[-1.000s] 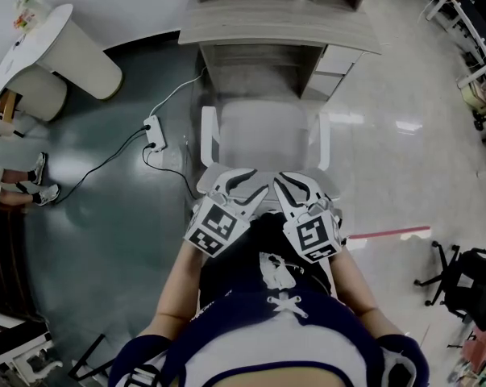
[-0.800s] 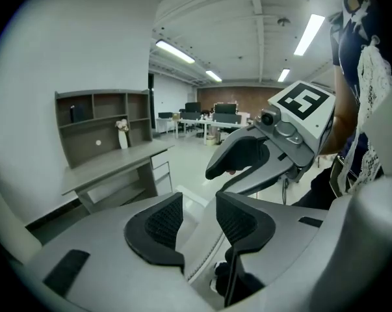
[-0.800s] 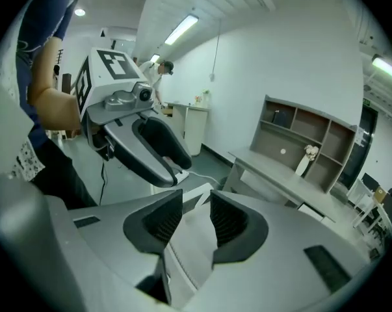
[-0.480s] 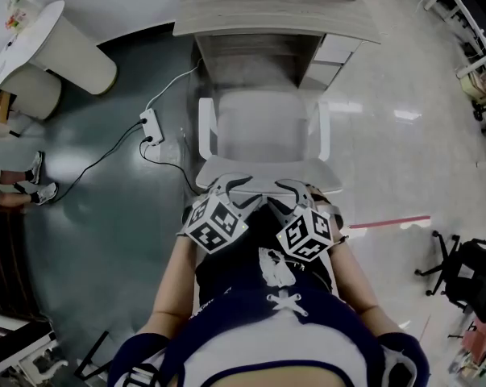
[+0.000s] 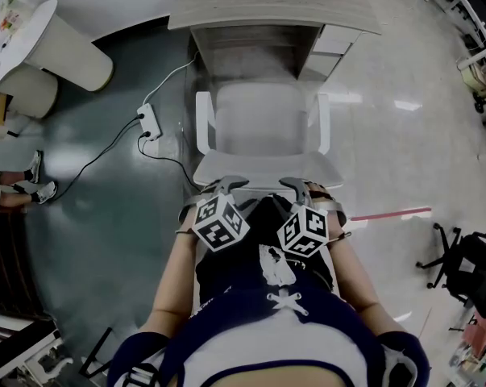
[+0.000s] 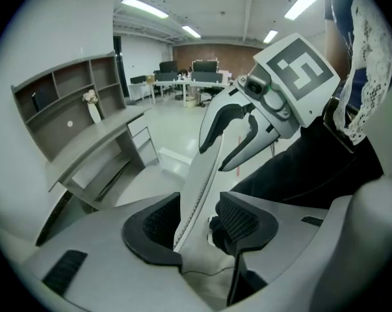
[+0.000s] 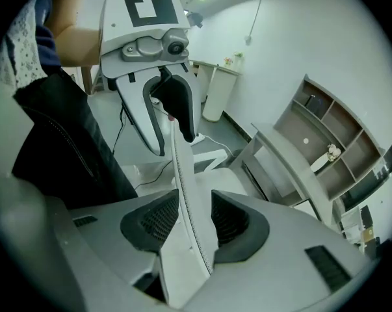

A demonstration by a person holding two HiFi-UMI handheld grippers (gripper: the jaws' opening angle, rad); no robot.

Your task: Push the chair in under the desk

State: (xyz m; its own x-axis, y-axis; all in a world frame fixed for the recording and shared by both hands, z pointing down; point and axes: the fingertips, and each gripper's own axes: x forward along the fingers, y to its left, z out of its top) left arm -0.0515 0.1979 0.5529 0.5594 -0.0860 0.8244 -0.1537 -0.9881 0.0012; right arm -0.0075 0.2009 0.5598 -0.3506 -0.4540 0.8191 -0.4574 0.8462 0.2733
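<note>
Chair [image 5: 263,131]: in front of the worktop [image 5: 267,13], seat facing the knee gap, mostly out on open floor, not yet tucked in.
Left gripper [image 5: 229,185]: fingers opening, pads apart, top rim of the backrest [image 5: 263,170] between them, not pinched.
Right gripper [image 5: 295,185]: fingers apart too, loosely straddling the same rim.
Slip risk: no clamp on either side; a shove from here likely to ride off the thin rim instead of driving the chair.
Veer risk: uneven push from the two hands apt to swing the seat, sending the right armrest [image 5: 324,123] into the drawer unit [image 5: 330,51].
Snag risk: power strip [image 5: 150,124] and cable [image 5: 174,164] on the floor just left of the chair; possible catch for the base, itself hidden.
Height risk: armrest clearance under the worktop impossible to judge.
</note>
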